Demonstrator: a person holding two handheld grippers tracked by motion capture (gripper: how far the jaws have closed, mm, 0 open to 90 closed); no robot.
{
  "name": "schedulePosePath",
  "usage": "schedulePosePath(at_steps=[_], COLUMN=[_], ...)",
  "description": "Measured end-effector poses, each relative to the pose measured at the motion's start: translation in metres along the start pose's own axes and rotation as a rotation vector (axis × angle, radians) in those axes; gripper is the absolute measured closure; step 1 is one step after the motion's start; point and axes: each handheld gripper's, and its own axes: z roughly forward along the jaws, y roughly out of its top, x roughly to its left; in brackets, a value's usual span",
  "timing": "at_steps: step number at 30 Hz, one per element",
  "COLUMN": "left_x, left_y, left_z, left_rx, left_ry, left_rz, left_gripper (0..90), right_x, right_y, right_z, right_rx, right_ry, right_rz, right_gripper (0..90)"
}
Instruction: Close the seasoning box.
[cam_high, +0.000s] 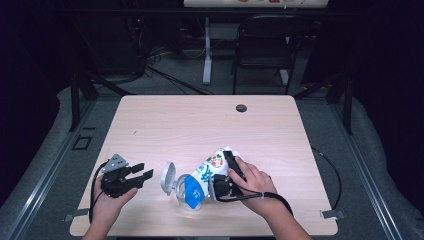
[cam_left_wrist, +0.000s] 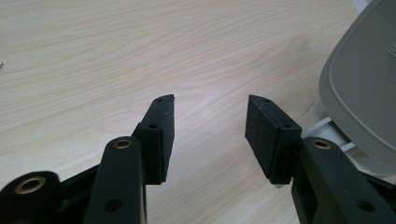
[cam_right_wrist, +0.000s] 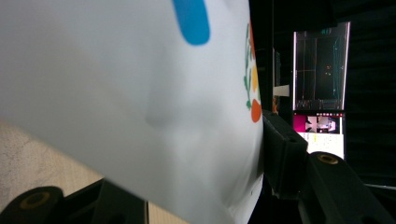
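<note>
A white wet-wipes pack (cam_high: 207, 175) with blue lettering and a small fruit-and-leaf print lies on its side on the near half of the wooden table (cam_high: 200, 125), a little right of the middle; its long axis runs slantwise, from lower left near the front edge up to the right and away from the person; the end with the dispenser opening points lower left, toward the left gripper (cam_high: 139, 177), and its grey flip lid (cam_high: 168, 176) stands swung open there, its round face turned left; the printed far end points up and right. The right gripper (cam_high: 229, 172) lies along the pack's right side with the right hand (cam_high: 252, 181) on it; in the right gripper view the white wrapper (cam_right_wrist: 140, 107) sits between the jaws, with the right-hand pad against its printed edge, so the claw pinches the pack across its width. The left gripper rests near the front left of the table, just beside the open lid but apart from it; its jaws are spread with bare wood between the pads (cam_left_wrist: 161, 135), the grey lid (cam_left_wrist: 364, 88) close at the right of its view.
</note>
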Motion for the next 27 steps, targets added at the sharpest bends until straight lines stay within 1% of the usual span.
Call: schedulePosePath(at_steps=[3, 4, 6, 22, 25, 26, 27], left_x=[0.0001, 0.0001, -0.0001, 0.0002, 0.0003, 0.0004, 0.0005], left_y=[0.0000, 0.0000, 0.0001, 0.0001, 0.0001, -0.0001, -0.0001], left_z=[-0.0002, -0.0002, -0.0002, -0.0002, -0.0004, -0.0001, -0.0001], left_rx=[0.000, 0.000, 0.000, 0.001, 0.000, -0.005, -0.006], left_ry=[0.000, 0.000, 0.000, 0.000, 0.001, -0.001, -0.001], left_rz=[0.000, 0.000, 0.000, 0.000, 0.001, 0.000, 0.000], left_gripper=[53.1, 53.1, 53.1, 53.1, 53.1, 53.1, 53.1], right_x=[-0.0002, -0.0015, -0.0008, -0.0015, -0.0029, -0.0020, -0.0020], right_y=[0.0004, 0.0012, 0.0009, 0.0020, 0.0031, 0.0027, 0.0027], right_z=[0.0001, -0.0011, 0.0002, 0.0000, -0.0014, -0.0003, -0.0003], right_rx=[0.000, 0.015, -0.005, -0.002, 0.016, 0.002, 0.001], right_ry=[0.000, -0.003, -0.005, -0.003, -0.006, -0.005, -0.006], right_rz=[-0.002, -0.022, -0.013, -0.018, -0.038, -0.027, -0.026], right_gripper=[51.0, 51.1, 51.2, 51.6, 51.7, 51.7, 51.7])
